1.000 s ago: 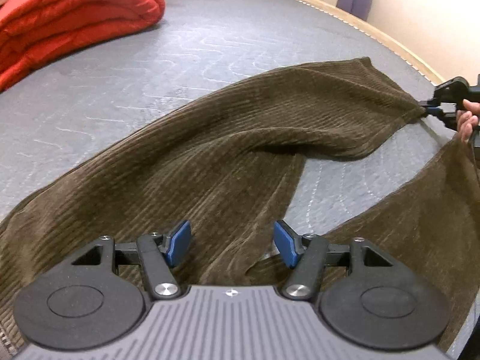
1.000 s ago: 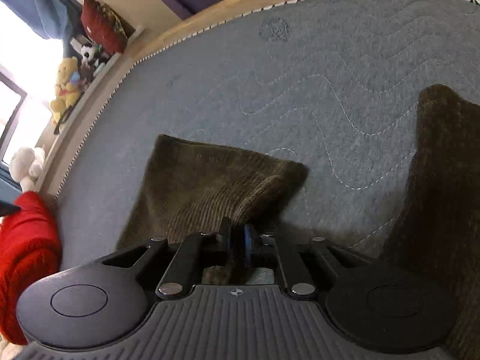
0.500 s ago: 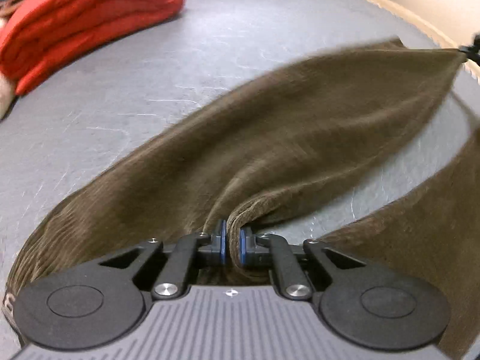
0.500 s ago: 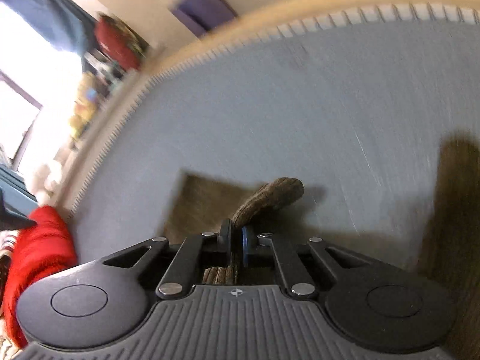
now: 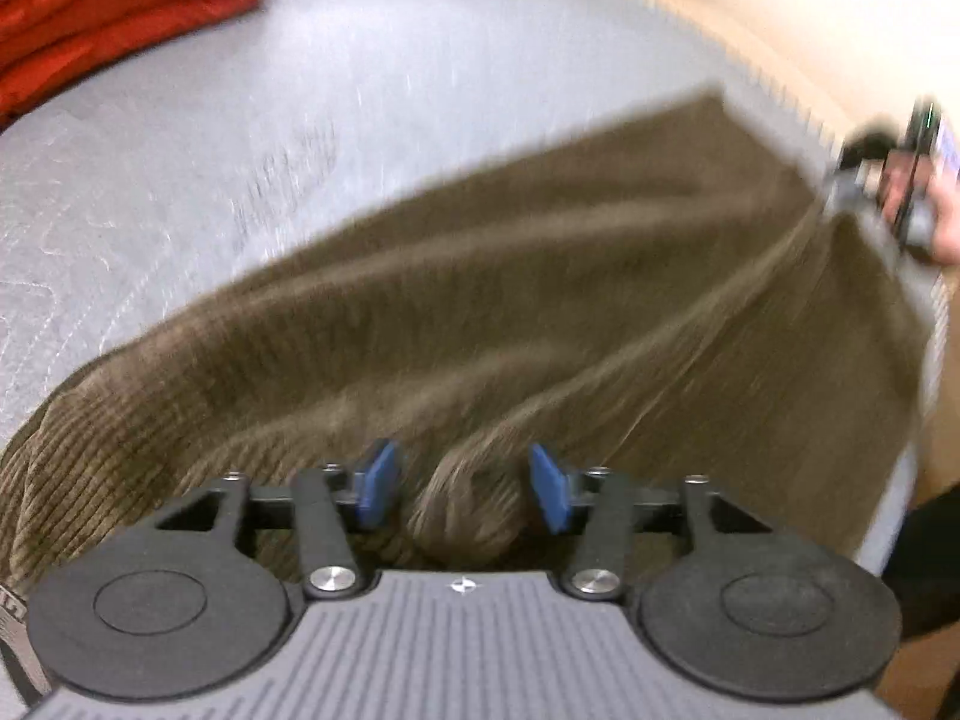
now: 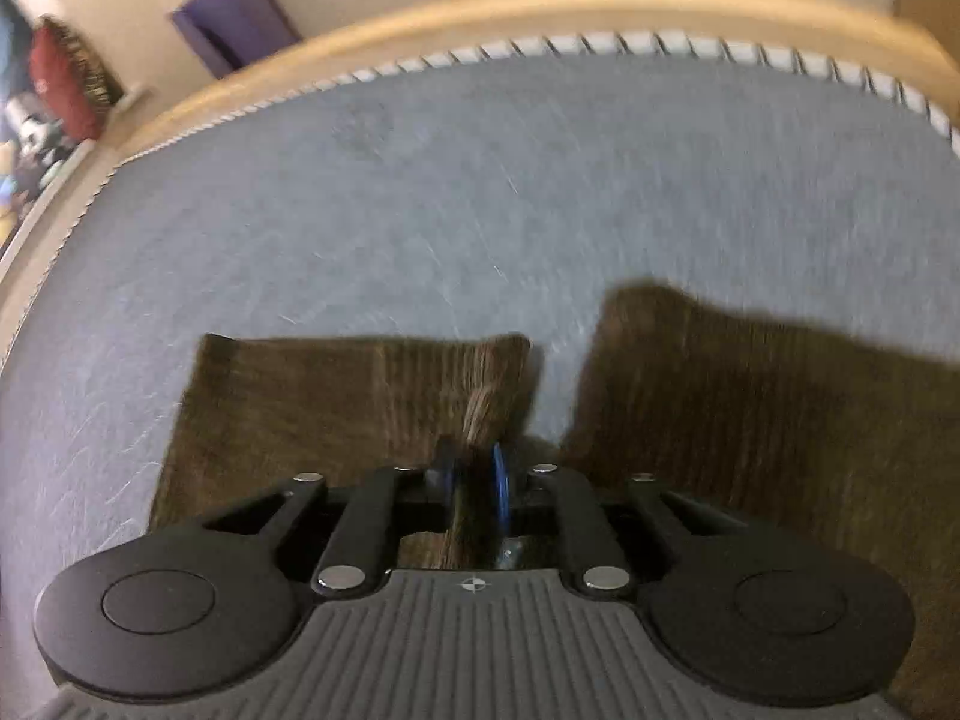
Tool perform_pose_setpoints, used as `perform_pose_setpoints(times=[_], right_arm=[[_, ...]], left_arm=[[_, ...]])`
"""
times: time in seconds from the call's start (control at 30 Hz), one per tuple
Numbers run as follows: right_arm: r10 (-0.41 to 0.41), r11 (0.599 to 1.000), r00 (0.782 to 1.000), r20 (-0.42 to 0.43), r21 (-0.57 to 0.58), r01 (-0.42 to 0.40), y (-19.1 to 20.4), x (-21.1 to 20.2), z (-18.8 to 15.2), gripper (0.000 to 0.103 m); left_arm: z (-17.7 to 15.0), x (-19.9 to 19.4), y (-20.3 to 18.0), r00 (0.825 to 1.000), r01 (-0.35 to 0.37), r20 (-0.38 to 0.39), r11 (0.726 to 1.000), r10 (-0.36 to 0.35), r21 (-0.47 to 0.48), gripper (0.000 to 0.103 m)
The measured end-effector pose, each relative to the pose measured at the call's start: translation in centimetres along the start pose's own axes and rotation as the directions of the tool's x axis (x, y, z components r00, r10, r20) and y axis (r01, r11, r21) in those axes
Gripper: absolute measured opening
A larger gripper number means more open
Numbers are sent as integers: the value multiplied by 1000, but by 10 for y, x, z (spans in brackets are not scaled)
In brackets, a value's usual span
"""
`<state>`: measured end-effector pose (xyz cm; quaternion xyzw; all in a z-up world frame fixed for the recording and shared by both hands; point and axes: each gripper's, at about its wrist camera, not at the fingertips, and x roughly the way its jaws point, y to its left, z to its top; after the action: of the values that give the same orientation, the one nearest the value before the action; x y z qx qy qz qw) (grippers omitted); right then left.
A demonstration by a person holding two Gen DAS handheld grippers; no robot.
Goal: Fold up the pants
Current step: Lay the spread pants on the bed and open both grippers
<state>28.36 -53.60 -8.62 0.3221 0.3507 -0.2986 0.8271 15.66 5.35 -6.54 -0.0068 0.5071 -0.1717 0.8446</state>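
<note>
Brown corduroy pants (image 5: 540, 300) lie spread across the grey quilted mattress (image 5: 360, 90). My left gripper (image 5: 462, 483) hovers over them near the crotch with its jaws opening. A raised fold of the cloth stands between the blue pads (image 5: 378, 480), untouched by either. My right gripper (image 6: 474, 480) still pinches a leg's hem edge (image 6: 480, 408), though its jaws are opening. In the left wrist view that gripper (image 5: 840, 192) shows blurred at the far right, with the leg drawn taut toward it. The second leg (image 6: 750, 420) lies to the right.
A folded red duvet (image 5: 120, 12) sits at the mattress's far left. A wooden bed frame (image 6: 540, 6) runs along the far edge. Against the wall behind it lean a purple item (image 6: 234, 18) and a red cushion (image 6: 60, 84). A person's hand (image 5: 948, 222) holds the right gripper.
My left gripper shut on a fold of the pants, then let it go and now stands open. Both grippers rose, and the held leg swung across toward the other one.
</note>
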Motion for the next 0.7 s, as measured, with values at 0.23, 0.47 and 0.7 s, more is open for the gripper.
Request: perform_pose_setpoints(times=[0.23, 0.47, 0.7], right_arm=[[130, 987, 984, 119, -107, -117, 29, -73, -8, 27], [499, 783, 867, -1, -429, -451, 77, -197, -69, 32], [616, 403, 726, -305, -670, -623, 79, -301, -177, 37]], left_arm=[[-27, 31, 35, 988, -120, -112, 983, 104, -139, 13], [-27, -45, 34, 993, -105, 37, 973, 115, -203, 30], [-70, -169, 59, 970, -162, 123, 937, 208, -308, 37]])
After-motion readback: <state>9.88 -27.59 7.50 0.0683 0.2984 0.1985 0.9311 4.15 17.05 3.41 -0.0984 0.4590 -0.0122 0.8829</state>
